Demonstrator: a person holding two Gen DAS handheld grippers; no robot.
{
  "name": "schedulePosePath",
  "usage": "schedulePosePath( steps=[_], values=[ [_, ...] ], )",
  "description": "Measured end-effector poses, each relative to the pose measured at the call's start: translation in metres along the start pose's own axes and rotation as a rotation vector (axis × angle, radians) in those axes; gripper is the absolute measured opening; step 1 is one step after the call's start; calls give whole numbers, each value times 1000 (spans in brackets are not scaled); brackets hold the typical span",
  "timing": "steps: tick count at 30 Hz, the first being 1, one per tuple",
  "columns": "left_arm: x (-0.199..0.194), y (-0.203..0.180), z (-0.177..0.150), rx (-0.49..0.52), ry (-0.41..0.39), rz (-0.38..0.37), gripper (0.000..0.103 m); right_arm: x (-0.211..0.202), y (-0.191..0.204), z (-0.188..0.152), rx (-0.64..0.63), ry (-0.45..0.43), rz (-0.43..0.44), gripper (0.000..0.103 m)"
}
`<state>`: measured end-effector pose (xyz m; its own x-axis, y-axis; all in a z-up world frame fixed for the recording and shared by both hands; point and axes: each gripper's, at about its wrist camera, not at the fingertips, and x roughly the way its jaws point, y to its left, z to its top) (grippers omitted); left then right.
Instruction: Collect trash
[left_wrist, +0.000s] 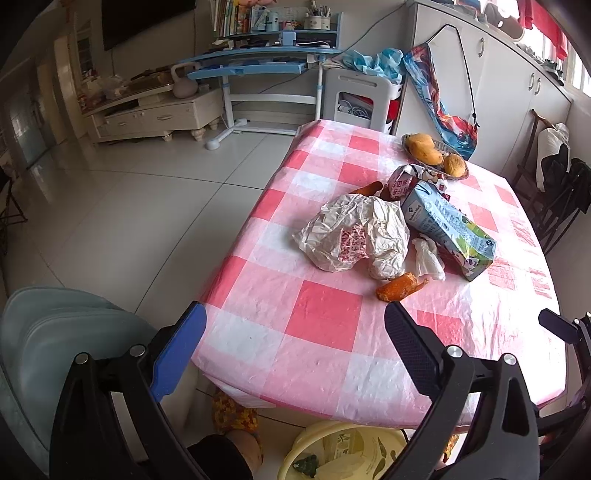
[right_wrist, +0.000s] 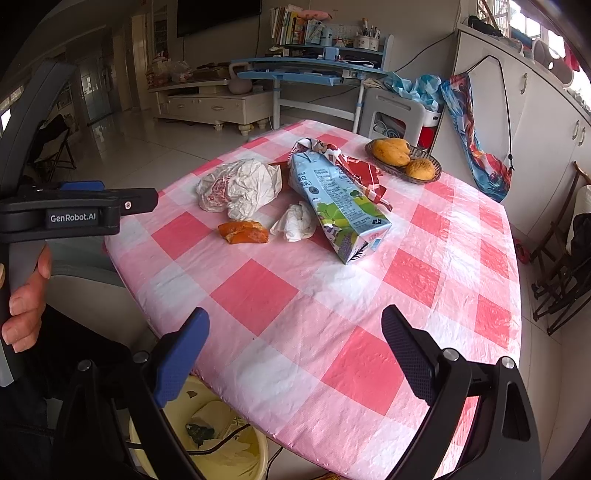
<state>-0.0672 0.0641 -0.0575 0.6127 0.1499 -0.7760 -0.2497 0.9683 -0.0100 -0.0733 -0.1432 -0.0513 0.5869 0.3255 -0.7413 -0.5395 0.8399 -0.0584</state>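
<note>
Trash lies in a heap on the pink checked tablecloth (left_wrist: 321, 325) (right_wrist: 258, 291): a crumpled white wrapper (left_wrist: 354, 232) (right_wrist: 240, 188), a blue milk carton (left_wrist: 450, 229) (right_wrist: 340, 206) on its side, a white tissue (left_wrist: 428, 258) (right_wrist: 295, 221), orange peel (left_wrist: 400, 286) (right_wrist: 243, 232) and a small red-and-white carton (left_wrist: 400, 182). A yellow bin (left_wrist: 343, 450) (right_wrist: 221, 443) stands on the floor under the table's near edge. My left gripper (left_wrist: 295, 325) hovers open over the near edge, well short of the heap. My right gripper (right_wrist: 295, 328) is open too, with nothing between its fingers.
A basket of mangoes (left_wrist: 436, 155) (right_wrist: 404, 158) sits at the table's far side. Dark chairs (right_wrist: 561, 266) stand to the right, a grey chair (left_wrist: 55, 339) to the left. A hand (right_wrist: 26, 299) holds the left gripper's handle. White cabinets and a blue desk line the room.
</note>
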Motion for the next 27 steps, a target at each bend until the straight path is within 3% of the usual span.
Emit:
schedulePosePath(
  steps=[27],
  values=[
    [3,-3,5,4,-1,-6,94,1,0,1,-1,-1,0,90]
  ],
)
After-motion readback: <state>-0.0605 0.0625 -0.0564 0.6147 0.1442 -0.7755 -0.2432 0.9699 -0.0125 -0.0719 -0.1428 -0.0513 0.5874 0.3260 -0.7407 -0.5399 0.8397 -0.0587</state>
